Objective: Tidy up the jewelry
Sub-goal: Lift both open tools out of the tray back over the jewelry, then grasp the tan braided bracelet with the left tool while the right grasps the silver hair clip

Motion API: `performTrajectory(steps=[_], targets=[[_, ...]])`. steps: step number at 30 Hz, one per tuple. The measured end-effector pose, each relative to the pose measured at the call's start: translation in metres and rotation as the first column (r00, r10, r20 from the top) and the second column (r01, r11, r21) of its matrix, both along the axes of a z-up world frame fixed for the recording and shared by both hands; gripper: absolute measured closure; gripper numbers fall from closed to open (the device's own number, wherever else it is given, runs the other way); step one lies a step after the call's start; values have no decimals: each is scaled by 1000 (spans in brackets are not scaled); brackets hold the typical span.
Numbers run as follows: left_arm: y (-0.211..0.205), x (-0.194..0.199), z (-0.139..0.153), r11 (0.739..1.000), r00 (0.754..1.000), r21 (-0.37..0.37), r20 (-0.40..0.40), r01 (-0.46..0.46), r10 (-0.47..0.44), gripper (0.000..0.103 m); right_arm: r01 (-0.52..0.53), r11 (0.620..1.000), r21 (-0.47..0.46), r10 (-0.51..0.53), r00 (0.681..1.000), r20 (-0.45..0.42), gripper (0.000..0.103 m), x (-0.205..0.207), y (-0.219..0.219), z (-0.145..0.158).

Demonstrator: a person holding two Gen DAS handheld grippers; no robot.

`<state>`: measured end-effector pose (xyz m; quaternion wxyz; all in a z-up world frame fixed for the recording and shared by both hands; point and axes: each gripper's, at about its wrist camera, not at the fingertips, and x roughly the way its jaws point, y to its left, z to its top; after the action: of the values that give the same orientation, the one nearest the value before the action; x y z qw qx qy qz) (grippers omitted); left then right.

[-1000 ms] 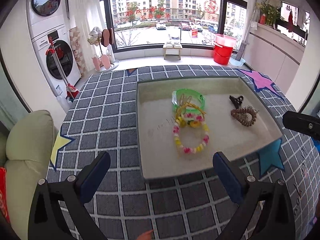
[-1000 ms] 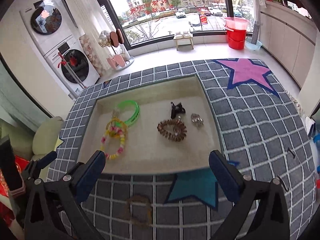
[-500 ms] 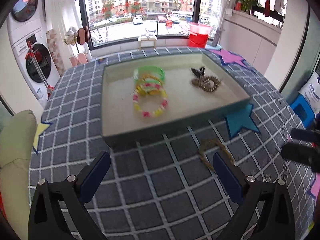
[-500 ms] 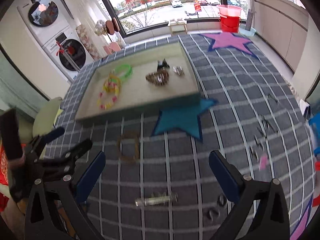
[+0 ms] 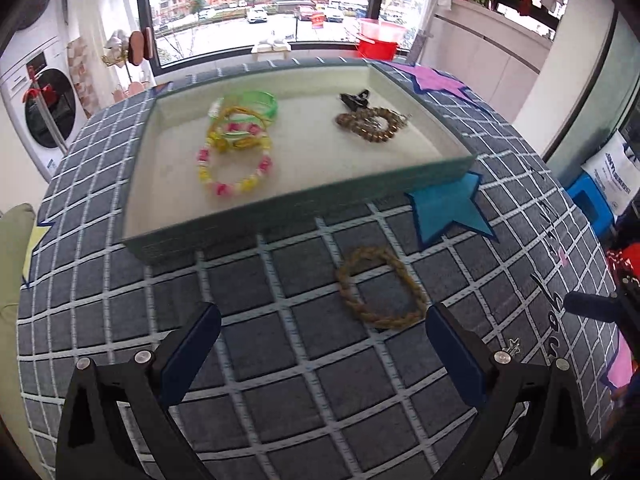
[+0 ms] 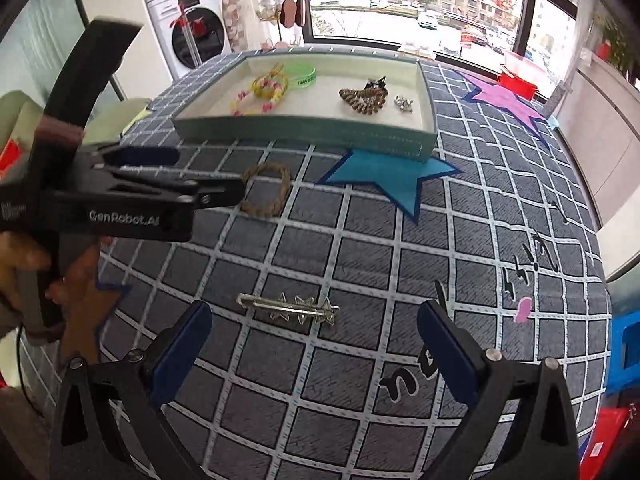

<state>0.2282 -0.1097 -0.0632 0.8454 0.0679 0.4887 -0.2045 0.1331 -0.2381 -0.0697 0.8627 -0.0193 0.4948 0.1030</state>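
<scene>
Left gripper [image 5: 322, 348]: jaws wide, empty, near the braided bracelet [image 5: 380, 287] lying on the rug before the tray [image 5: 280, 210].
Right gripper [image 6: 314, 346]: spread wide over a silver hair clip [image 6: 289, 308].
Tray: holds beaded bracelets [image 5: 236, 160].

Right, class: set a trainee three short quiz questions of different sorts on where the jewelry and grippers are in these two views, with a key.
1. True or false: the braided bracelet lies inside the tray.
2. Which item lies on the mat just ahead of the right hand-held gripper? A) hair clip B) green bangle C) brown beads
3. Fill in: the left hand-held gripper is ____, with the braided bracelet just ahead of its right finger.

Key: 1 false, it lies on the mat in front of the tray; 2 A; 3 open.
</scene>
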Motion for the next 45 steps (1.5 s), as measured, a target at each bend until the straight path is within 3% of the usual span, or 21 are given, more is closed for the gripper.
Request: performTrajectory(steps=[7, 12, 19, 28, 30, 31, 32, 33, 34, 40, 44, 45], targets=[[-21, 9, -10, 999, 1000, 45, -1, 6, -6, 0, 127, 992, 24, -125, 991, -54, 3, -1, -1, -7], [-26, 13, -13, 997, 1000, 71, 19, 3, -4, 0, 244, 969, 33, -243, 969, -37, 3, -7, 10, -9], [-27, 14, -16, 997, 1000, 79, 26, 5, -7, 0, 299, 953, -45, -299, 954, 2, 3, -6, 30, -18], [-33, 12, -18, 996, 1000, 86, 18, 22, -24, 2, 419, 900, -116, -419, 908, 29, 3, -16, -16, -12], [-35, 9, -17, 996, 999, 77, 27, 39, -41, 12, 435, 897, -80, -434, 900, 19, 3, -17, -24, -11], [-38, 6, -15, 995, 998, 79, 34, 56, -59, 23, 436, 897, -67, -436, 900, 17, 3, -19, -25, -10], [-39, 5, -13, 994, 996, 78, 39, 72, -75, 43, 435, 899, -60, -434, 901, 16, 3, -19, -25, -9], [-42, 3, -11, 993, 995, 80, 46, 90, -94, 57, 429, 902, -55, -429, 903, 15, 3, -19, -24, -9], [-44, 2, -10, 991, 993, 84, 48, 104, -108, 80, 423, 904, -52, -423, 906, 14, 3, -19, -22, -9], [-24, -2, 0, 998, 996, 27, 73, 56, -58, 80, 405, 914, -9, -405, 914, -16, 3, -18, -1, -7], [3, -10, 12, 1000, 994, -6, 106, 17, -16, 80, 448, 894, 23, -447, 894, -31, 4, -14, 15, -12], [11, -12, 16, 1000, 993, -14, 115, 3, -2, 80, 460, 887, 30, -459, 888, -39, 9, -13, 16, -13]])
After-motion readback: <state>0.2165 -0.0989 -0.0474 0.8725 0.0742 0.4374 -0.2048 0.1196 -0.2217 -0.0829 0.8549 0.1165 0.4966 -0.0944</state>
